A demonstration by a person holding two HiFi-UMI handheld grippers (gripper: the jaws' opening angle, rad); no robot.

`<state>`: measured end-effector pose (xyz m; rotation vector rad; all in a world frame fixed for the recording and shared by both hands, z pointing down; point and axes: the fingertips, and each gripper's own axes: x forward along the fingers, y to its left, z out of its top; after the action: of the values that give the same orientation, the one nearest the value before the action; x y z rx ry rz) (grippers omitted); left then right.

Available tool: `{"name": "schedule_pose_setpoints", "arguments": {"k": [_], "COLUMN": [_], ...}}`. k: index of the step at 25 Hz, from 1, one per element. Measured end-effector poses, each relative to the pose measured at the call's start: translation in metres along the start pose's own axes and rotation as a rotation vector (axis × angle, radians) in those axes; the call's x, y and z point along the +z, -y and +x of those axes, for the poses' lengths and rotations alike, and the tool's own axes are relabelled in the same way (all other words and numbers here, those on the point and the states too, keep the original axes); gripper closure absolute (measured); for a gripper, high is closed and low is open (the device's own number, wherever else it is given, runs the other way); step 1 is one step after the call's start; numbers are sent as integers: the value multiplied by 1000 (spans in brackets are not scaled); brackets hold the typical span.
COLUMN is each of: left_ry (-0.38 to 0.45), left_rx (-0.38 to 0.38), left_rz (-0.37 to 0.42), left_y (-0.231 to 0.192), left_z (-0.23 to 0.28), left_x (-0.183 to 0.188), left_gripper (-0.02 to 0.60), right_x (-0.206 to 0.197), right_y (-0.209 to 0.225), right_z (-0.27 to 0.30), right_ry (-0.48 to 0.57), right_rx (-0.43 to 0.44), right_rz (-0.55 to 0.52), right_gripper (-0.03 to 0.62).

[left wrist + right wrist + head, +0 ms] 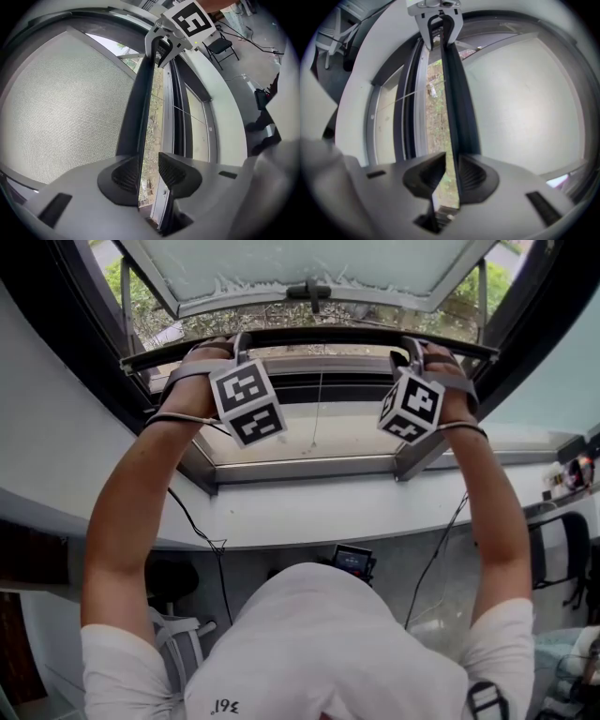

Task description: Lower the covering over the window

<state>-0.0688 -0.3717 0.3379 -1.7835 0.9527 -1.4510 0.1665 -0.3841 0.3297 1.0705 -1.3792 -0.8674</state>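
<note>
The blind's dark bottom bar (pixel 319 337) runs across the window, with pale mesh fabric (pixel 61 103) on its upper side. My left gripper (pixel 225 343) is at its left end and my right gripper (pixel 412 345) at its right end. In the left gripper view the bar (pixel 138 103) passes between the jaws of my left gripper (pixel 149 173), against the pad on the fabric side, with daylight up to the other pad. In the right gripper view the bar (pixel 457 93) likewise lies against one pad of my right gripper (pixel 451 176), with a gap to the other.
Beyond the bar an outward-opened window sash (pixel 300 268) and greenery show. Below are the grey window frame (pixel 309 467) and a white curved sill (pixel 309 514). Cables hang from both wrists. A dark chair (pixel 562 549) and a small screen (pixel 353 561) stand on the floor.
</note>
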Motion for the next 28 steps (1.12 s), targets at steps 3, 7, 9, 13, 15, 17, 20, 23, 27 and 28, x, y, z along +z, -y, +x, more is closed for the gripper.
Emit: {"name": "schedule_pose_setpoints", "arguments": {"k": [3,7,9,13,15,17,20,23,27,28], "left_ry": [-1,-5,-10,-21,-27,-34,-41,-43,-47,-49], "left_rx": [-9,-34,-49,-96,-120,-135,-149,-155,-171,-177], "left_rz": [-1,-3,-5,-8,-8,-6,-3,-1,-6,-6], "left_y": [7,15,21,39,49,56,64,69,73,75], "left_z": [3,9,12,19,23,27,31,33,35,36], "left_x": [-1,-3,-4,-7,-9,-11,-13,-14,-16,-16], "left_gripper": [448,436,424,415,401,393,388,384,380,375], "right_x": [-1,-2,-2,-4,-5,-6,-7,-7,-7,-6], "right_y": [-8,-13,-17,-37,-47,-55,-64,-69,-75,-77], "right_z": [2,6,8,12,14,16,18,19,20,21], "right_ry": [-2,-8,-13,-18,-21,-29,-38,-42,-43,-44], "right_rx": [5,8,20,71,105,127,147,153,169,176], "right_rz": [1,3,6,6,7,-1,-16,-13,-1,5], "right_gripper": [500,500,500,500,500,500,499,496,481,473]}}
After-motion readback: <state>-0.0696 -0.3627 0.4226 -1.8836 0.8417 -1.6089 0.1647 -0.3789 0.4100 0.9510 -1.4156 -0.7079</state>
